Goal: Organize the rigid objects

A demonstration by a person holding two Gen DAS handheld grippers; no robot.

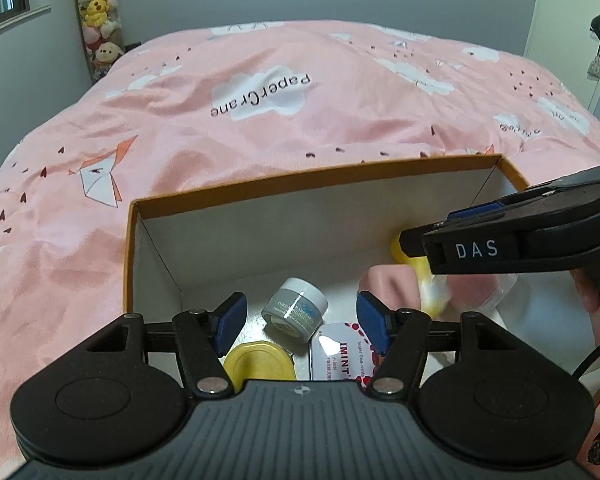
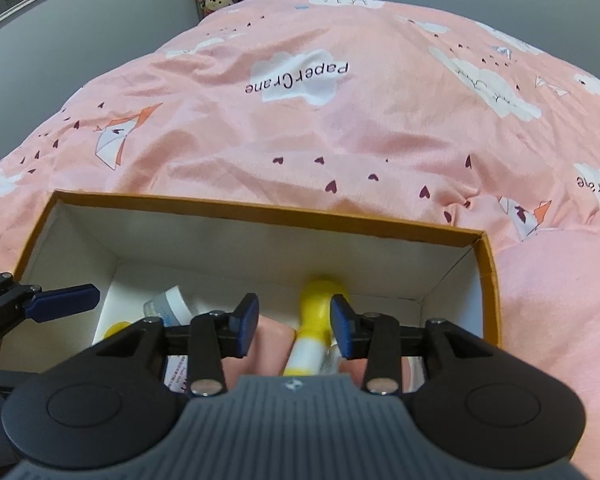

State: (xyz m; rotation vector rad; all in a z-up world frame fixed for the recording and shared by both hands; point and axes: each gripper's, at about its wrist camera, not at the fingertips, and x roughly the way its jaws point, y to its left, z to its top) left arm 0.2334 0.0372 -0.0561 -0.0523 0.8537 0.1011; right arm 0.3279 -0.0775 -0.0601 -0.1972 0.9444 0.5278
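Low in the left wrist view, the left tongs [image 1: 300, 322] stand wide and empty over the box [image 1: 236, 196] on the bed [image 1: 260, 128]. Between their pads lie a jar [image 1: 296, 306], a mint tin [image 1: 340, 354] and a yellow lid [image 1: 260, 364]. At right, the right tongs [image 1: 410, 246] reach in above a yellow bottle [image 1: 432, 296].

At lower centre of the right wrist view, the right tongs [image 2: 294, 322] stand partly apart around the bottle [image 2: 312, 328]; the pads do not seem to press it. The left tongs [image 2: 72, 298] enter at left.
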